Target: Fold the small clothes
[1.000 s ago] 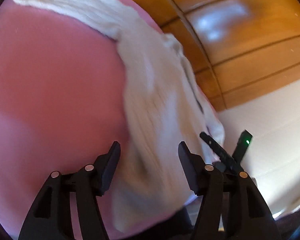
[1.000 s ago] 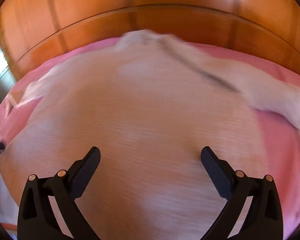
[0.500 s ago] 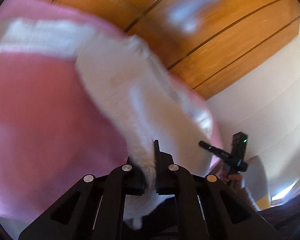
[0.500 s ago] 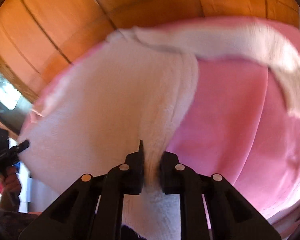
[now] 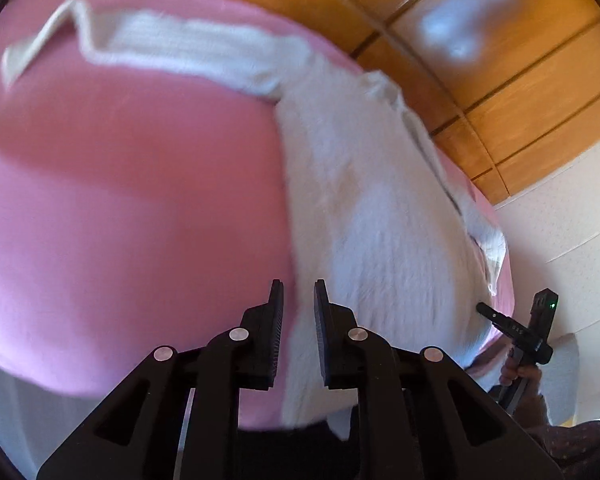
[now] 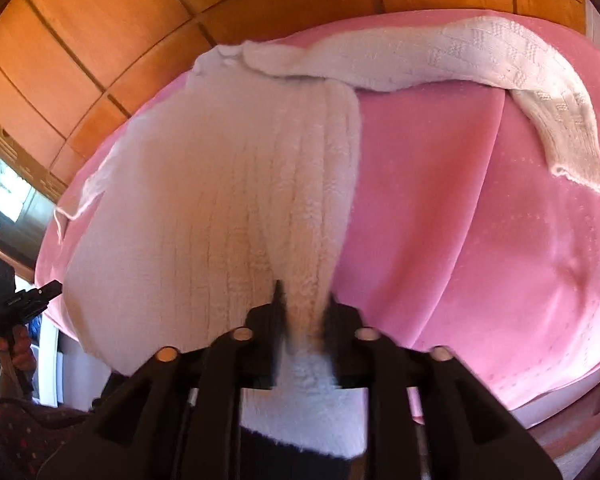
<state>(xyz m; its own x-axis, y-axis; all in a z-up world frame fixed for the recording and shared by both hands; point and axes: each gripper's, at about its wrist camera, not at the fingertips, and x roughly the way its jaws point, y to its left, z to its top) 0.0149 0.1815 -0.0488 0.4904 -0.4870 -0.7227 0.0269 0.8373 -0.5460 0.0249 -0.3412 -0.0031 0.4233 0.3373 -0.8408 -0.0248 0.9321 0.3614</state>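
White knit sweater [image 6: 204, 216] lies spread on the pink bed cover [image 6: 480, 240], sleeves out to each side. The right gripper [image 6: 302, 312] pinches the hem's right corner. The left gripper [image 5: 298, 312] has its jaws slightly apart at the hem's left edge; whether it grips is unclear. For a clean fold, both corners should be lifted level, keeping the hem taut.

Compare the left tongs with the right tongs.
The right tongs clamp a thick bunch of the white sweater; the left tongs show a narrow gap, grip unclear. The left tongs sit at the sweater's left edge, the right tongs at its right. Both face the pink cover.
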